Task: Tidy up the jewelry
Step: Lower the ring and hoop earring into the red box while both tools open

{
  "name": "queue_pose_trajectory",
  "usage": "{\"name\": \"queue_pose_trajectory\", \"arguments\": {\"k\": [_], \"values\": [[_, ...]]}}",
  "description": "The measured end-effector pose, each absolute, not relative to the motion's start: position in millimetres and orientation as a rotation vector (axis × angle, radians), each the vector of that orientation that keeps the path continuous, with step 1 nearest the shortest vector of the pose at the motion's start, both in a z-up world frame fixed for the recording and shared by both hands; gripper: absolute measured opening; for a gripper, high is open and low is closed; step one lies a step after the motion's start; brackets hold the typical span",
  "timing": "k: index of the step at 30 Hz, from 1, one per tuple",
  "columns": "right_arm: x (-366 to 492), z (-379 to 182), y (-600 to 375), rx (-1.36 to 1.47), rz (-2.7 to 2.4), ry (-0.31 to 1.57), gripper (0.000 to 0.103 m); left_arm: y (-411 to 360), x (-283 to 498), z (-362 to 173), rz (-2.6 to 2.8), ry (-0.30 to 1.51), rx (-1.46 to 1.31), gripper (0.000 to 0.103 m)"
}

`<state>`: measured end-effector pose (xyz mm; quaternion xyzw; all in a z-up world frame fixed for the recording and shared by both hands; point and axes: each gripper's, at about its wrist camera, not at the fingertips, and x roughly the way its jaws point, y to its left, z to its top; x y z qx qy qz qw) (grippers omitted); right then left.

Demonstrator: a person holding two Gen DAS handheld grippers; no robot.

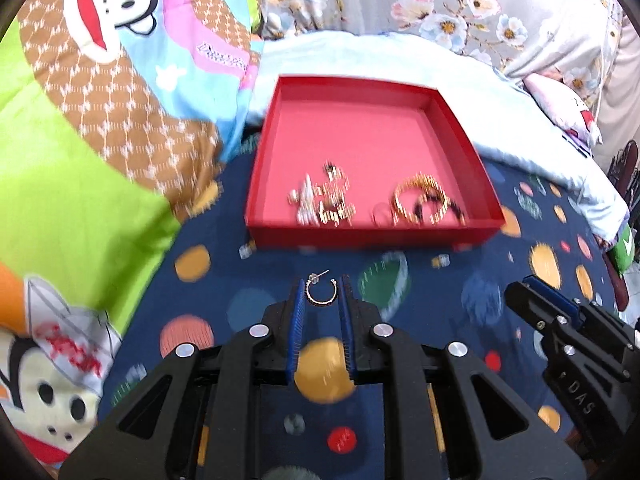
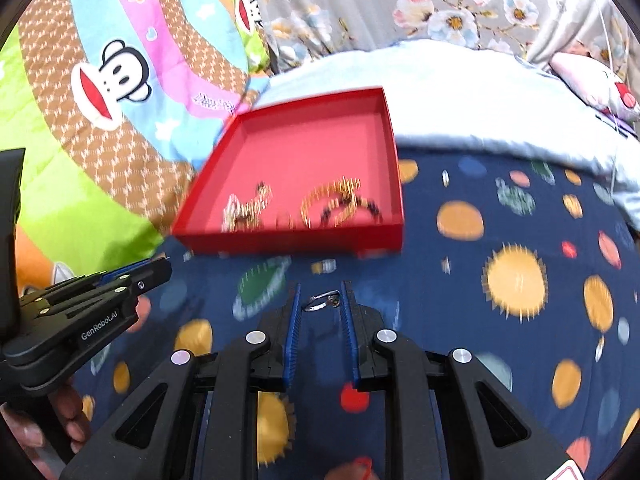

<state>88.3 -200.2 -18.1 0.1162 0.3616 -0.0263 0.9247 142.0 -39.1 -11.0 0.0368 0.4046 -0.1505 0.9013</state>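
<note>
The left gripper (image 1: 322, 294) is closed to a narrow gap with a small hoop earring (image 1: 319, 291) pinched between its blue pads, the post and backing pointing up and away from it. The right gripper (image 2: 320, 300) is likewise nearly closed around a thin silver ring (image 2: 319, 303) with a small dark setting, which spans the gap between its fingertips. Both pieces are sharp against the blurred bedding, so they appear held rather than lying on the bed.

Just ahead of both grippers sits the red tray (image 1: 372, 236) on the dark planet-print bedspread (image 1: 460, 292). Inside it, close to the near wall, lie a cluster of gold and pearl pieces (image 1: 322, 200) ahead and slightly left of the left gripper, and gold and dark beaded bracelets (image 1: 424, 200) ahead to its right.

The job looks well advanced: several items are already in the tray, and these two remain to be carried over the near wall and released. No other loose jewelry shows clearly on the bedspread, though blur makes that uncertain.
</note>
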Motion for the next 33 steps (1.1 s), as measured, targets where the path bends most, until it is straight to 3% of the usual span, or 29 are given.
{"name": "queue_pose_trajectory", "arguments": {"k": [13, 33], "values": [[143, 20, -216, 0.214, -0.037, 0.671, 0.018, -58, 190, 16, -0.289, 0.758, 0.105, 0.016], [196, 20, -220, 0.163, -0.026, 0.670, 0.018, -76, 238, 20, -0.258, 0.738, 0.129, 0.016]]}}
